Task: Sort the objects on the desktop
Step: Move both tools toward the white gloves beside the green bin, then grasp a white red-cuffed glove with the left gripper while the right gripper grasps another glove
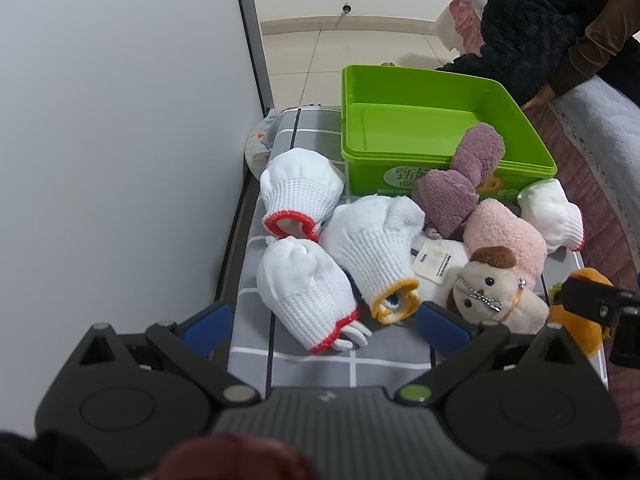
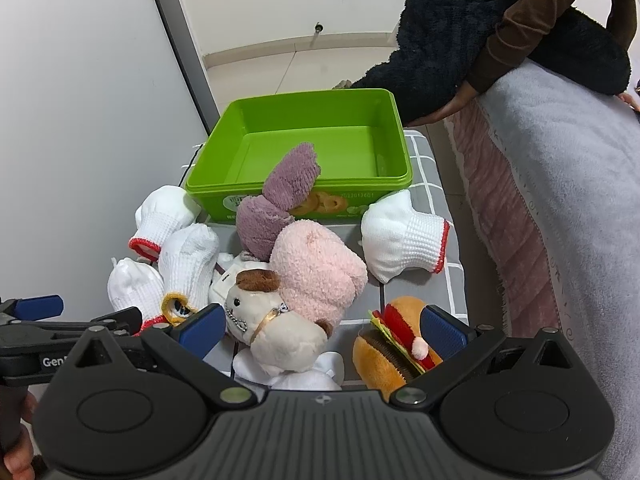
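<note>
Two grippers are held low over a grey checked table [image 1: 396, 354], and both are seen with jaws spread wide apart, nothing between them. A white panel [image 1: 120, 120] stands along the table's left edge, and a bed with a pale blue blanket [image 2: 560, 208] runs beside the right edge, where a person in a dark fleece top [image 2: 460, 28] leans. At the far end of the table an open green box [image 2: 312, 140] is placed, its inside bare. A purple plush [image 2: 280, 196] is leaned against the box's near wall, with a pink plush [image 2: 320, 272] just in front of it and a cream dog toy [image 2: 268, 320] lying against the pink one. Three white knitted gloves are bunched at the left: two red-cuffed [image 1: 300, 192] [image 1: 308, 292] and one yellow-cuffed glove [image 1: 376, 248] between them. A fourth glove [image 2: 404, 236] is set apart on the right, near the box. The left gripper [image 1: 324, 324] hangs over the nearest red-cuffed glove. The right gripper [image 2: 322, 330] frames the dog toy and a plush hamburger [image 2: 396, 344].
</note>
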Available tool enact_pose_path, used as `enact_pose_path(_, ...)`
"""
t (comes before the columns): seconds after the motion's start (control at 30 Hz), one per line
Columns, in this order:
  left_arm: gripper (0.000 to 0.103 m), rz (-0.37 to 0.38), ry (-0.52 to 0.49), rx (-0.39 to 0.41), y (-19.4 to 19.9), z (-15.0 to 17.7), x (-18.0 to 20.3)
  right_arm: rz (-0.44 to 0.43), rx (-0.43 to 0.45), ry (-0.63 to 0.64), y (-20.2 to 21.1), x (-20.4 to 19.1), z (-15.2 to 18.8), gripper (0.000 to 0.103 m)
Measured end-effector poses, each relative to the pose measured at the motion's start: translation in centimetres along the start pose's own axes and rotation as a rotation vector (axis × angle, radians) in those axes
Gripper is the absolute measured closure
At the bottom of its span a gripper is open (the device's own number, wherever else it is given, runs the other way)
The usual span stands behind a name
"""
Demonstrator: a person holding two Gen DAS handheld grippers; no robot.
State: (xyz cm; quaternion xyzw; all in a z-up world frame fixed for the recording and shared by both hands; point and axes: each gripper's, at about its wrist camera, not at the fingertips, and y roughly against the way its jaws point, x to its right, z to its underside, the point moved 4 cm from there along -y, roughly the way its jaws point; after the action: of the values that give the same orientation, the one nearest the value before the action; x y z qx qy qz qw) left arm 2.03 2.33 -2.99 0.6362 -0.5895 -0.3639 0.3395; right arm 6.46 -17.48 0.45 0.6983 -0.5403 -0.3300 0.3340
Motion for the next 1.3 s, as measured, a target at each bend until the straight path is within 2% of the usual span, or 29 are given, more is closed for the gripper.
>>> enact_pose_path(0.37,0.000,0.005,0.013,-0.004,0.0,-0.2,-0.8,0.003,-0.013,0.018,-0.4,0.1,0.0,0.000)
enact_pose_path(0.5,0.000,0.021,0.040,-0.013,-0.4,-0.5,-1.6,0.033,-0.022,-0.005,-0.8,1.4,-0.3,0.000)
enact_pose_path(0.7,0.000,-0.014,0.069,0.013,-1.8,-1.2,-3.5,0.062,-0.039,-0.029,-1.5,3.6,-0.4,0.000)
enact_pose_path(0.8,0.000,-0.036,0.040,0.035,-2.5,-1.9,-4.0,0.073,-0.046,-0.073,-2.1,5.3,-0.6,0.000)
enact_pose_path(1.0,0.000,0.005,-0.006,0.065,-3.8,-3.0,-4.7,0.159,-0.036,-0.088,-3.3,8.1,-1.0,0.000)
enact_pose_path(1.23,0.000,0.004,-0.096,0.077,-5.3,-5.8,-3.9,0.174,-0.003,-0.124,-4.7,10.2,-2.1,0.000)
enact_pose_path(1.3,0.000,0.010,-0.120,0.076,-5.7,-6.4,-3.7,0.123,0.006,-0.162,-5.5,10.3,-2.6,0.000)
